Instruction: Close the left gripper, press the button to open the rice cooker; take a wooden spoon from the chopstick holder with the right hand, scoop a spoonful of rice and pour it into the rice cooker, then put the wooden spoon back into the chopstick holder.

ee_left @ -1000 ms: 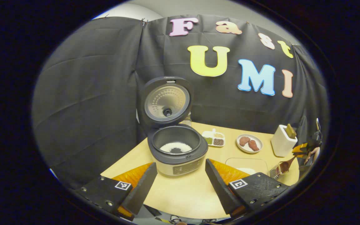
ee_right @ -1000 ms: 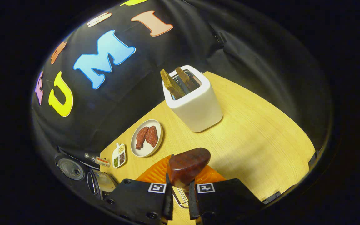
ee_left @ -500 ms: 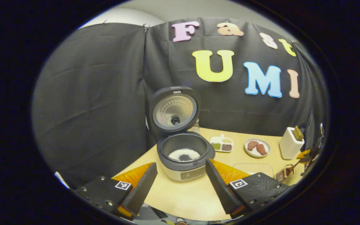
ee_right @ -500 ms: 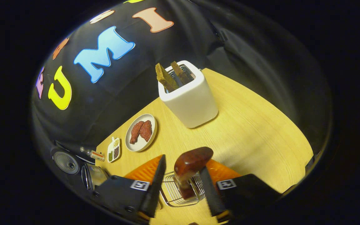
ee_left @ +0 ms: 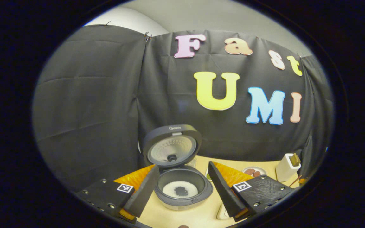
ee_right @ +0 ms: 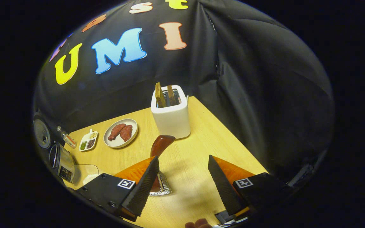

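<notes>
The rice cooker stands open with its lid upright and white rice in the pot. My left gripper hangs open in front of and above it, holding nothing. In the right gripper view the wooden spoon stands bowl-up in the wire chopstick holder on the table. My right gripper is open with nothing between its fingers; the spoon is just beyond its left finger, apart from it. The cooker sits at that view's far left.
A white toaster with two brown slices stands at the back of the wooden table. A plate of meat, a compartment dish, a small bottle and a clear rice container lie between toaster and cooker.
My right gripper opened, let go of the spoon in the wire holder and drew back. My left gripper pulled back and tilted up, so the cooker sits lower in its view.
</notes>
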